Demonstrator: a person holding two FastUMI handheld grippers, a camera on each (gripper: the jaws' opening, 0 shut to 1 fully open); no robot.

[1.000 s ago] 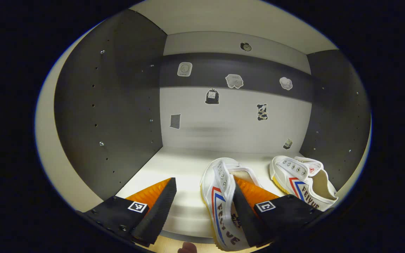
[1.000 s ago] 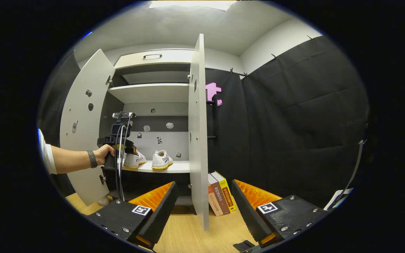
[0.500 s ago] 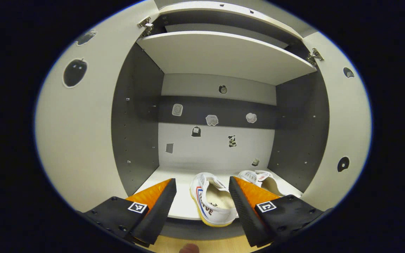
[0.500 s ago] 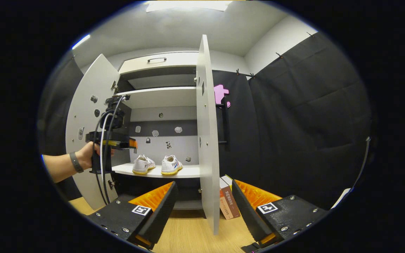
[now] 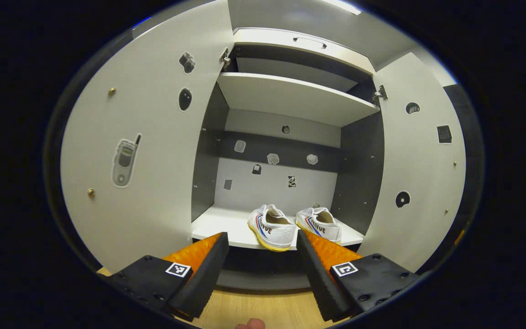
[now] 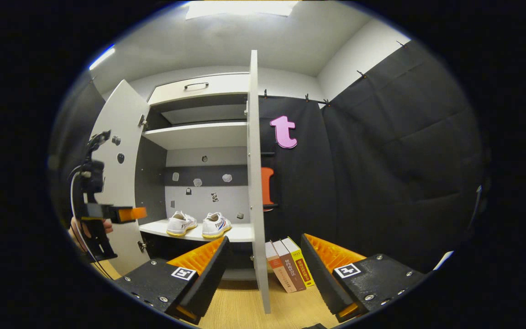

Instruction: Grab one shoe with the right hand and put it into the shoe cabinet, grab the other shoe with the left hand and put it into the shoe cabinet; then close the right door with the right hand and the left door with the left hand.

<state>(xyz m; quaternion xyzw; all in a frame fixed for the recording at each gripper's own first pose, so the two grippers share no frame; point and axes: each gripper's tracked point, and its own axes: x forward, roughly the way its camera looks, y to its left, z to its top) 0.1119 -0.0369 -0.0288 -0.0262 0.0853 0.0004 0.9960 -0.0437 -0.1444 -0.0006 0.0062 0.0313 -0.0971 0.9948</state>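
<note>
Left gripper (image 5: pixel 260 256) spread, empty, facing shoe cabinet (image 5: pixel 290 98). Right gripper (image 6: pixel 263 260) spread, empty, edge of right door (image 6: pixel 255 183) between fingers, not touching. Two shoes (image 5: pixel 271 226) (image 5: pixel 321 224) side by side on lower shelf (image 5: pixel 217 226). Two doors open; left door (image 5: pixel 144 151). Three books (image 6: pixel 288 269) on floor.

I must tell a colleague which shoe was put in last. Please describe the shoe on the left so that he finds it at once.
Look inside the open shoe cabinet, on the white shelf that holds two white shoes. The wanted shoe is the left one, nearer the shelf's front edge than the other shoe.
</note>
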